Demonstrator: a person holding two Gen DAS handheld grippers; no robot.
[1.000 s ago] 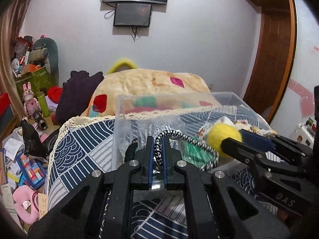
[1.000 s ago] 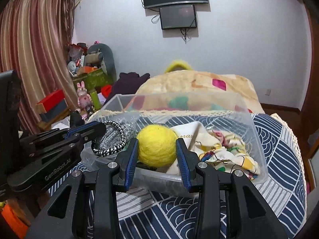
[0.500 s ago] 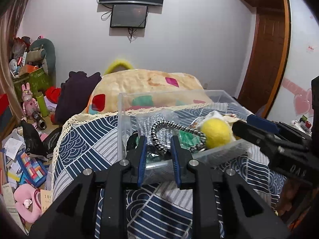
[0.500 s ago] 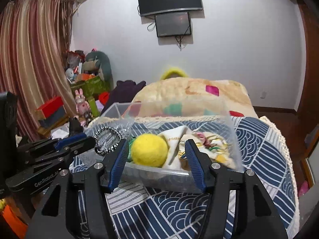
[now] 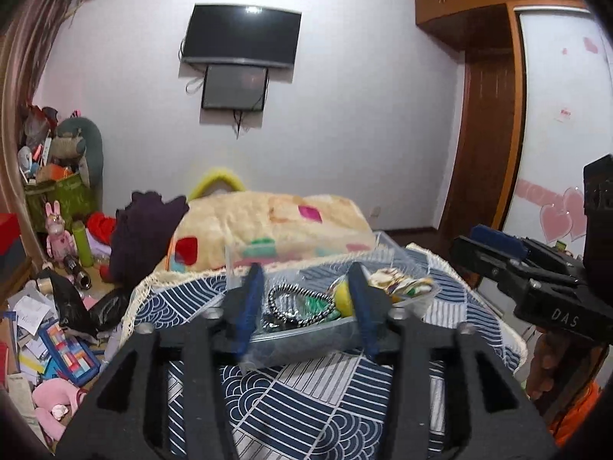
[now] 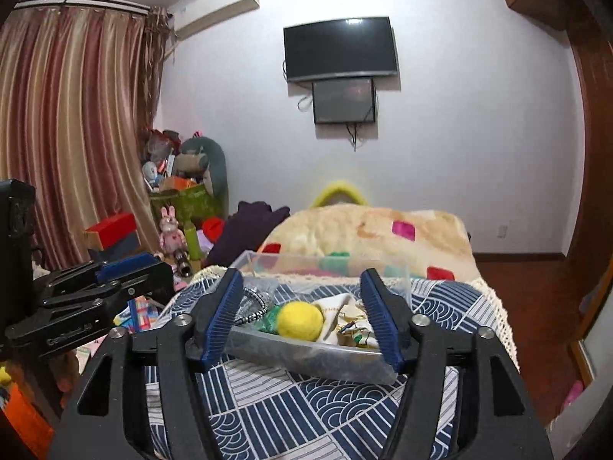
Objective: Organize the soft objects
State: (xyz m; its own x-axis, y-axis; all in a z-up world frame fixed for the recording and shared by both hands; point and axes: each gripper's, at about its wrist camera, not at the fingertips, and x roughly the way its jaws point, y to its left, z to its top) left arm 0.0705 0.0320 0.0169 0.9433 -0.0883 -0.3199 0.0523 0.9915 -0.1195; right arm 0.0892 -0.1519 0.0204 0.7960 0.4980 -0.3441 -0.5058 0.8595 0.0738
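Observation:
A clear plastic bin (image 5: 306, 339) (image 6: 306, 356) sits on the blue-and-white patterned cloth (image 5: 306, 402) (image 6: 306, 406). Inside lie a black-and-white braided band (image 5: 291, 299) (image 6: 254, 304), a yellow felt ball (image 6: 300, 321) (image 5: 343, 299), something green (image 5: 320, 303) and a printed cloth (image 6: 350, 318) (image 5: 398, 281). My left gripper (image 5: 306, 303) is open and empty, held back in front of the bin. My right gripper (image 6: 302, 318) is open and empty, also held back from the bin. Each gripper shows at the edge of the other's view.
A cream blanket with coloured squares (image 5: 276, 226) (image 6: 375, 234) lies behind the bin. A dark purple garment (image 5: 141, 230) and cluttered toys and boxes (image 5: 57, 306) are at left. A wooden door (image 5: 486, 145) stands at right. Screens hang on the far wall (image 6: 341, 73).
My left gripper let go of the braided band and my right let go of the yellow ball; both opened wide and pulled back and up from the bin.

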